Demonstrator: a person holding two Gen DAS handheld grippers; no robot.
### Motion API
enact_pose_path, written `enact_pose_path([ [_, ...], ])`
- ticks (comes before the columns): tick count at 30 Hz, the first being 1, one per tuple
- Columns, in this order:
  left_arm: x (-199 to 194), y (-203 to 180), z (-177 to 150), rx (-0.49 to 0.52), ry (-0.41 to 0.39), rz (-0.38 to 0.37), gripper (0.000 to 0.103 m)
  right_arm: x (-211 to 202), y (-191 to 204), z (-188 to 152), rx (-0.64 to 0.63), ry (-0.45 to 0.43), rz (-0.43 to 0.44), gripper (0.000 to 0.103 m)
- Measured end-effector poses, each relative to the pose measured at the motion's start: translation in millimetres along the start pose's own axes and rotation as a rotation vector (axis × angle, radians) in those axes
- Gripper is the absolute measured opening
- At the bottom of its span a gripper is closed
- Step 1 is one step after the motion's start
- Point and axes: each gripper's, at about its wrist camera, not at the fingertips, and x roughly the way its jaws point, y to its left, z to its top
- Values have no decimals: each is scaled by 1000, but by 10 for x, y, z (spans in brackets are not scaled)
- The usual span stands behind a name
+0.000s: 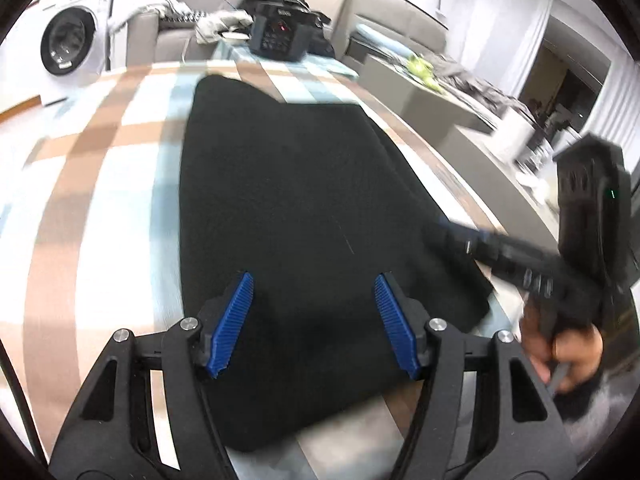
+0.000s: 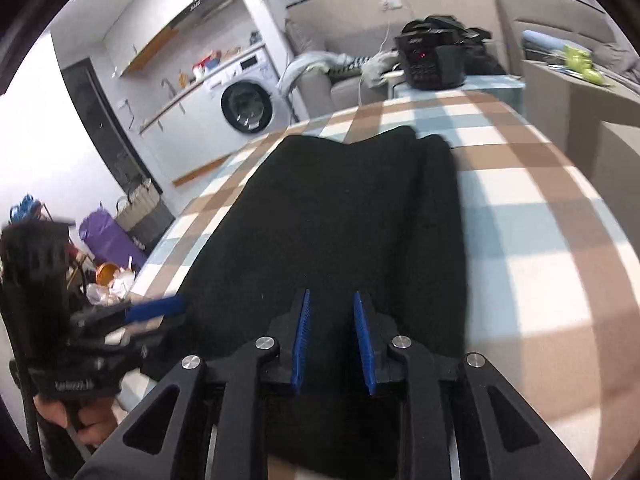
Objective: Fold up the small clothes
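A: Where is the black garment (image 1: 304,216)?

B: Flat on the checked cloth (image 1: 100,184) that covers the desk, running from six o'clock toward twelve.

A: And the left gripper (image 1: 313,322)?

B: Above the near hem, jaws wide apart, nothing between them.

A: The right gripper (image 2: 331,340)?

B: Over the same hem, jaws a narrow gap apart, pads clear of the fabric. A black box (image 2: 432,62) sits at twelve o'clock.

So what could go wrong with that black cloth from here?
The cloth already hangs over the table edge nearest the cameras, so a tug might pull it off. The right gripper, jaws narrow with nothing visibly pinched, may catch only one layer and spoil the fold.
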Motion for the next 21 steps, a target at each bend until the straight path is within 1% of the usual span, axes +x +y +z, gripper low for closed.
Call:
enact_pose_path([
  [1,56,46,88,-6,-4,16,61,118,30,46,-14,34,-20,23],
  [2,126,108,195,-12,-11,26,61,181,46,84,-30,45,-27,23],
  [4,246,199,316,-17,-9,18,61,309,72,92,-80,62,-49,23],
  [5,349,263,365,-21,13,7,61,351,58,90,-94,78,-49,23],
  [6,444,304,397,-20,41,4,61,348,57,89,-101,74,-45,23],
  [8,589,417,391,-30,100,22,60,324,29,87,-118,83,-43,22],
  [9,573,437,382,-17,90,13,60,287,0,86,-122,81,-47,22],
  [13,503,514,371,-13,91,13,61,202,-43,96,-94,78,-33,22],
  [16,467,509,436,-11,85,20,61,175,-45,141,-68,65,-36,23],
  [19,542,430,589,17,62,32,61,250,-66,248,-20,58,-48,24],
  [21,717,419,718,13,77,41,61,310,-63,293,1,63,-52,24],
])
